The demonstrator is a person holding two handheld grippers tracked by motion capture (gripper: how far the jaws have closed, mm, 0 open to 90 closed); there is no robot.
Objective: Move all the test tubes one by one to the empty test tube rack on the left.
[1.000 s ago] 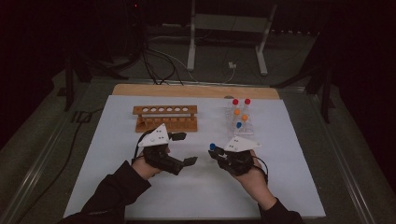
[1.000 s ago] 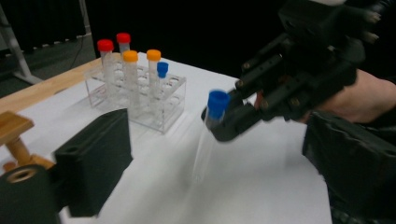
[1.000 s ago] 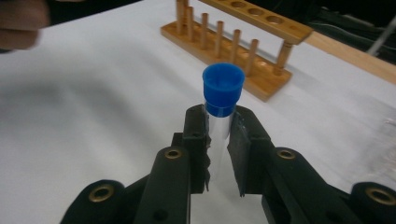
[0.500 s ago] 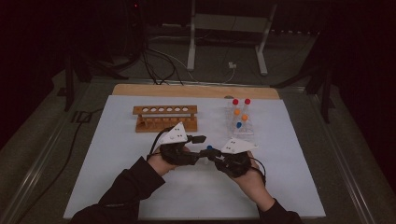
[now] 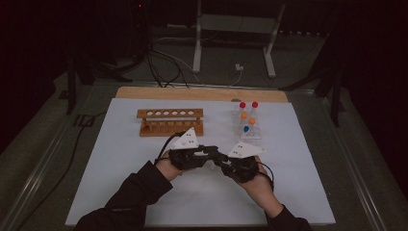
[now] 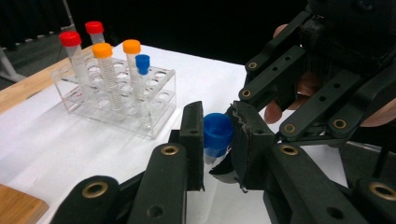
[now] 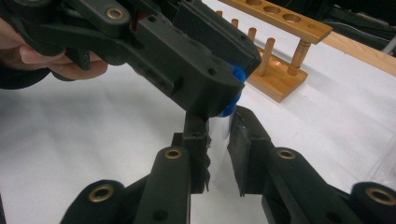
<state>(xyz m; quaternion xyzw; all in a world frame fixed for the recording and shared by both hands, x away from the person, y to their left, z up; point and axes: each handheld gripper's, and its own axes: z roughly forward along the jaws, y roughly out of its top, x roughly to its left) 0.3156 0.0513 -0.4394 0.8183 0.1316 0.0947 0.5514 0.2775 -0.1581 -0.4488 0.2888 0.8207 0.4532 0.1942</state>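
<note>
While we hold the two grippers nose to nose low over the near middle of the desk (image 5: 144,144), the whole matter turns on one blue-capped tube (image 6: 217,135) caught between them. In the left gripper view, the left gripper (image 6: 215,140) has its fingers (image 6: 192,140) closed on the blue cap, one pad on either side. In the right gripper view, the right gripper (image 7: 218,140) has its fingers (image 7: 245,149) closed on the clear body just below that cap, and the left gripper's head lies across the top of them. So the tube's long axis runs from our right gripper's hold up to the left gripper's hold, cap end toward the left. Both are on it, neither nearer than the other; we judge the coming move to be either a twist of the cap about that axis or a handover, and any pull should follow the axis, not cross it.

Farther off, to the right, the clear plastic rack (image 5: 248,130) holds five more tubes upright, capped red, orange and blue. To the left, at about the same depth, the wooden test-tube rack (image 5: 169,121) stands with its row of holes empty, well apart from the grippers.
</note>
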